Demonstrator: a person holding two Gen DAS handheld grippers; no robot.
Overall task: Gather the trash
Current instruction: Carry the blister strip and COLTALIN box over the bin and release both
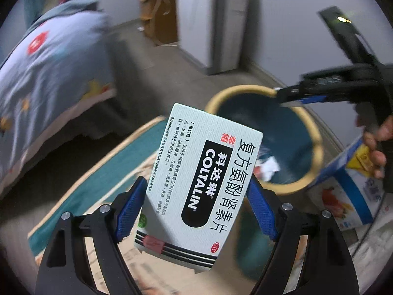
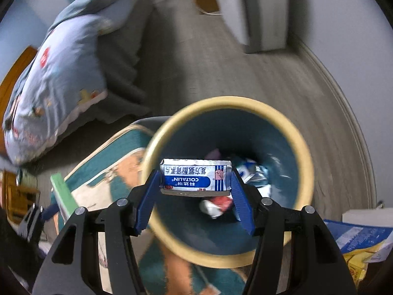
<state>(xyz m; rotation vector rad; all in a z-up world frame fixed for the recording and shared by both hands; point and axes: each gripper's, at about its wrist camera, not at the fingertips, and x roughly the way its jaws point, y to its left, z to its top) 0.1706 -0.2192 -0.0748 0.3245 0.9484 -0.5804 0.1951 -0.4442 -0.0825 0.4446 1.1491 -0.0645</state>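
The left claw (image 1: 196,211) grasps a pale medicine box (image 1: 196,191) beside the bin (image 2: 304,152), over whose trash the right claw (image 2: 195,194) clenches a blue sachet (image 2: 195,175), bed (image 2: 56,73) nearby.

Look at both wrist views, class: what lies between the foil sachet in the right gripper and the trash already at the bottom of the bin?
Nothing: in the right wrist view the foil sachet, clamped in the right gripper, hangs over the bin mouth, only open space above the trash.
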